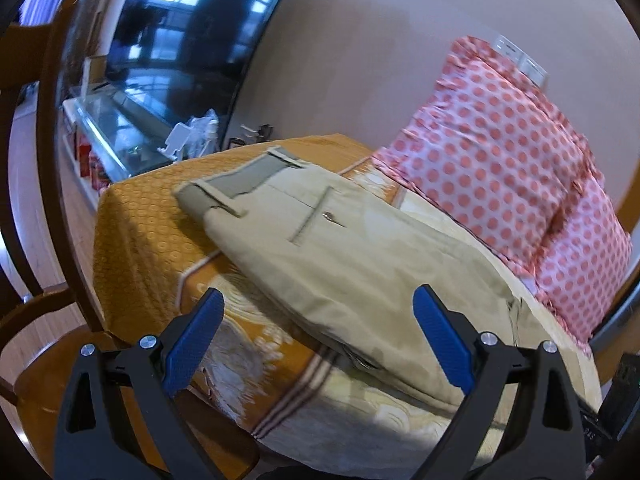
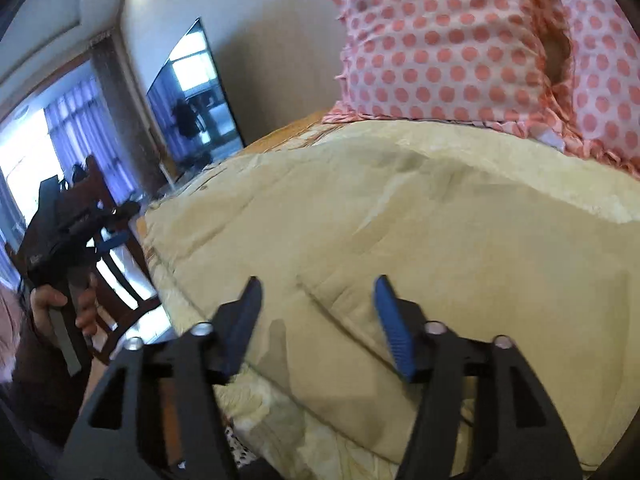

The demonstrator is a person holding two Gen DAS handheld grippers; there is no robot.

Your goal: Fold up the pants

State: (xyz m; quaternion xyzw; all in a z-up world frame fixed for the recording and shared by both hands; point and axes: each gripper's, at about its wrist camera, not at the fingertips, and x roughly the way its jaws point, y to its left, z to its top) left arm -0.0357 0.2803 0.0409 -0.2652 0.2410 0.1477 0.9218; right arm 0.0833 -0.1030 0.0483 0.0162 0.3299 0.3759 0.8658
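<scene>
Left wrist view: your left hand-held gripper (image 1: 318, 300) is spread and holds nothing. The pants (image 1: 340, 248) lie folded lengthwise on the bed (image 1: 136, 216), waistband far, beside the pillow (image 1: 492, 152). Pinch both layers at the near edge before lifting.

Right wrist view: your right hand-held gripper (image 2: 318, 284) is spread just over the cloth. Only this view shows your left hand (image 2: 60, 308) off the bed.
</scene>
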